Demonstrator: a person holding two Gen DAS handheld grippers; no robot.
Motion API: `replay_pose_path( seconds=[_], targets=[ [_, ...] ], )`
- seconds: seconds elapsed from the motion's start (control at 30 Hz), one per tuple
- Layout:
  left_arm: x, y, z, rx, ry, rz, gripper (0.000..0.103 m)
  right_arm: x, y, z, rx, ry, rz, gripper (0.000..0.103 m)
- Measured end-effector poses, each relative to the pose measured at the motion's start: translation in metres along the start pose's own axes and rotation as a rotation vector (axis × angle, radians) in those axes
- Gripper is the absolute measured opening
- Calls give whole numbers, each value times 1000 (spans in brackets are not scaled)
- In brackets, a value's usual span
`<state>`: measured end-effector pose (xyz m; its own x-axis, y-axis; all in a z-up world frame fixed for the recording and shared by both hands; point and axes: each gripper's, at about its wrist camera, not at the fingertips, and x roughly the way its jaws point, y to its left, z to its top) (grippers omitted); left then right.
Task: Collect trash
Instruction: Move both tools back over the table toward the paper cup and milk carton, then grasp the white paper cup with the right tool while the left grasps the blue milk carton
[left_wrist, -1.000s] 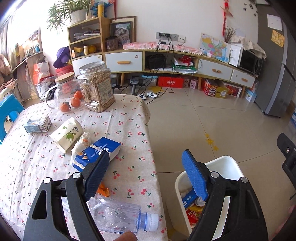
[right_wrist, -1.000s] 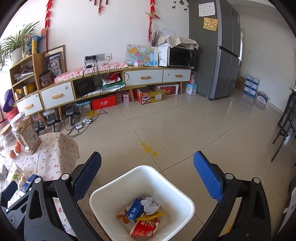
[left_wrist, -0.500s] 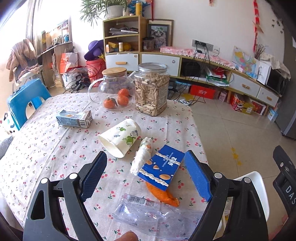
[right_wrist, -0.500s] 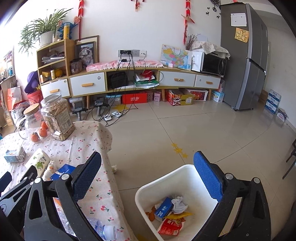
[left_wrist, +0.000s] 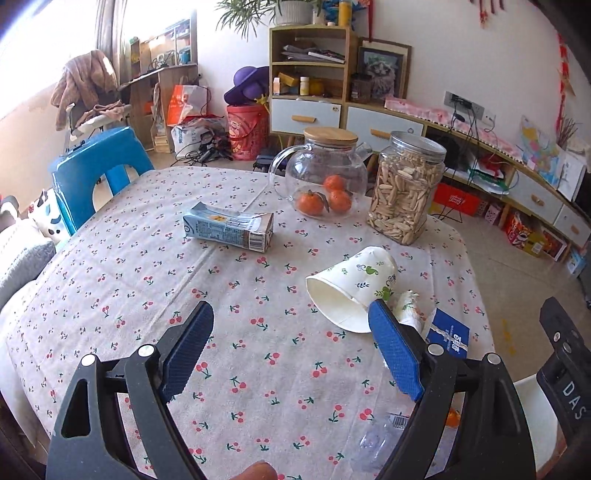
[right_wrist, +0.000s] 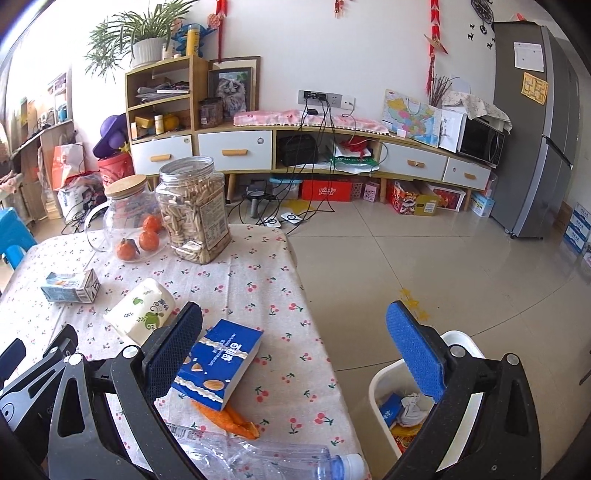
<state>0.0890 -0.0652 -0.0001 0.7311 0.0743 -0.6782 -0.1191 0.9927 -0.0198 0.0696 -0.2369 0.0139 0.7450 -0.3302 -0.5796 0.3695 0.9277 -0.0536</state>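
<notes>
Both grippers, left (left_wrist: 291, 350) and right (right_wrist: 295, 350), stood wide open and empty. The paper cup (left_wrist: 351, 288) lay on its side on the table (left_wrist: 147, 266).

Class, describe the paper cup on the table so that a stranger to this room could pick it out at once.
Start at the table with the cherry-print cloth. In front of the tall jar of biscuit sticks lies the paper cup. It is the only white cup, tipped on its side, printed with green leaves.
</notes>
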Motion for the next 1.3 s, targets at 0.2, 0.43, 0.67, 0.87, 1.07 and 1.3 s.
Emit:
replay_pose_path(
  seconds=[0.2, 0.43, 0.67, 0.87, 1.07, 1.3],
  targets=[
    [13, 42, 5, -72, 26, 47, 84, 9, 47, 0, -71, 24, 62, 96],
    [22, 104, 19, -194, 32, 109, 84, 28, 104, 6, -180, 82, 154, 96],
    [37, 143, 25, -284, 64, 142, 84, 64, 147, 20, -165, 224, 245, 96],
    [49, 160, 33, -342, 84, 140, 84, 105, 173, 19, -126, 358, 258, 96],
    [64, 167, 37, -382, 106, 140, 84, 130, 184, 12, -97, 440, 243, 96],
    [83, 170, 34, -395, 149, 141, 84, 145, 185, -1, -85, 476, 265, 59]
  ],
)
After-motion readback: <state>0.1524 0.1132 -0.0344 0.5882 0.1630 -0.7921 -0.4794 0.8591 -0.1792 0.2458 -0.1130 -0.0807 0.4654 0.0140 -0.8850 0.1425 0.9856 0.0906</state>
